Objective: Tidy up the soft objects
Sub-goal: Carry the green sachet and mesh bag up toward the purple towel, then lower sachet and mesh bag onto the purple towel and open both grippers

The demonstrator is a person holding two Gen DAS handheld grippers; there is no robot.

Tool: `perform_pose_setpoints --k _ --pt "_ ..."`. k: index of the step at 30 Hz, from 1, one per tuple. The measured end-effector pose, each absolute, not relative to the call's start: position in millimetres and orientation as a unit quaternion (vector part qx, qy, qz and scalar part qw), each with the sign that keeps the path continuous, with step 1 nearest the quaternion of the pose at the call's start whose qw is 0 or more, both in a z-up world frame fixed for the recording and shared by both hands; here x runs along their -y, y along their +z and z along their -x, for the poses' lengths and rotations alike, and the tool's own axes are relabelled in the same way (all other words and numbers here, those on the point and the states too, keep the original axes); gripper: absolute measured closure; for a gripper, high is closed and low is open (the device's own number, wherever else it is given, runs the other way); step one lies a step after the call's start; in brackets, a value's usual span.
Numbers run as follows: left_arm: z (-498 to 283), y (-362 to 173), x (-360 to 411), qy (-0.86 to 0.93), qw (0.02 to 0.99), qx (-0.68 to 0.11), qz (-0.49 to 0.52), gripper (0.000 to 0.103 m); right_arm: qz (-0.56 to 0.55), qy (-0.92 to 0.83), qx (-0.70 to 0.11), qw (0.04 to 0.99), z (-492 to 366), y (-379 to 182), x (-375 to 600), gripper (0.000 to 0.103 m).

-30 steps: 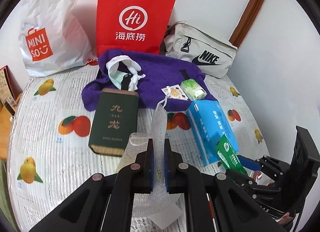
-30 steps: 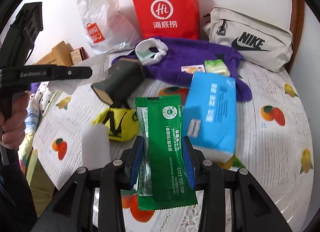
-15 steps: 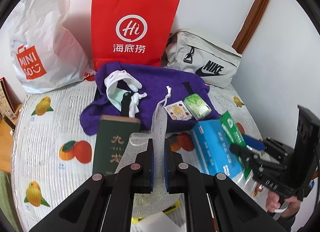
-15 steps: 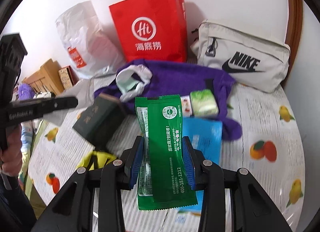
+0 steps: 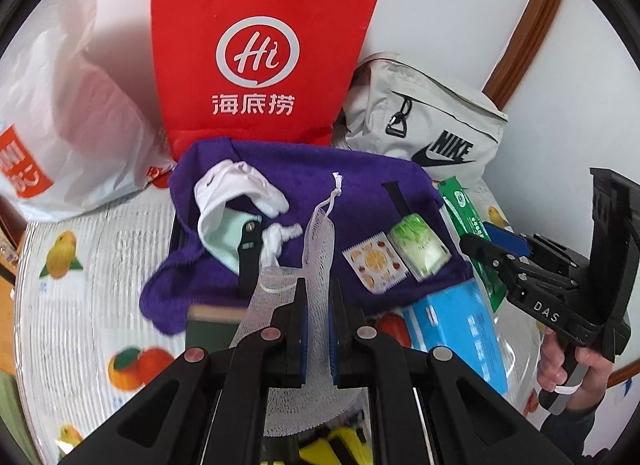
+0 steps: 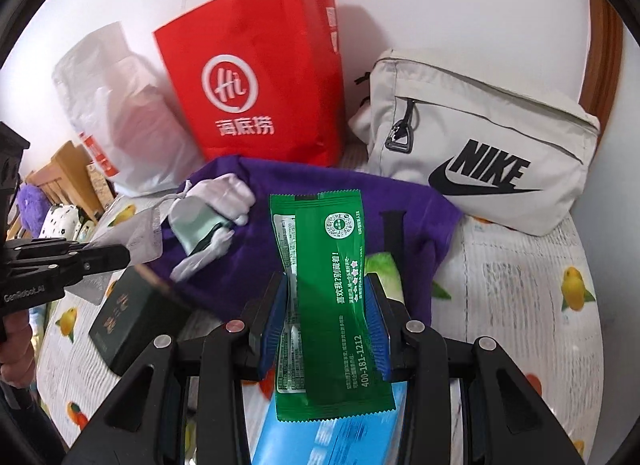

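white wall [image 5: 460, 5] (brown wooden trim [image 5: 528, 25]) behind.

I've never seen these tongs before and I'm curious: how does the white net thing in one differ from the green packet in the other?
The white mesh pouch is see-through netting with a drawstring; the green packet is solid, printed foil.

The pouch is pinched thin, the left gripper nearly closed on it; the packet keeps the right gripper wider apart.

The pouch sags limply; the packet stands stiff.

Both are held over the purple cloth.

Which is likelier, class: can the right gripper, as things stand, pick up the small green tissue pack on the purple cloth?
Probably not yet. The right gripper is already shut on the green sachet, though nothing blocks the tissue pack.
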State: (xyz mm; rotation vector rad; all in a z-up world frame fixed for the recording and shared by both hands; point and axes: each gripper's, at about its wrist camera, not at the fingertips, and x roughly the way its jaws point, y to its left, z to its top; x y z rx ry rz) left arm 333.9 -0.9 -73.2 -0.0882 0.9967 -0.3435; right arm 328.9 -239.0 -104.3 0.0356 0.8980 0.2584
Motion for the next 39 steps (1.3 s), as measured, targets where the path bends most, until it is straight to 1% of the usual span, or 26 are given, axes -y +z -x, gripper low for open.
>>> perform_pose_setpoints --k 7,14,28,39 --pt "-376.4 -74.7 5.1 -0.164 0.861 -0.479 0.046 0.095 -0.016 0.126 -0.431 0.893 -374.4 -106.5 238.8 0.064" --pt "-401.9 -91.9 3.7 -0.161 0.859 -0.483 0.057 0.095 -0.025 0.124 -0.448 0.885 -416.5 -116.5 236.8 0.064" --pt "-416.7 -115.6 3.6 -0.17 0.844 -0.505 0.066 0.095 -0.019 0.121 -0.511 0.851 -444.8 -172.6 233.4 0.064" --pt "-421.3 -129.4 3.4 -0.188 0.826 -0.524 0.09 0.095 -0.029 0.112 -0.53 0.84 -449.4 -187.0 234.5 0.063"
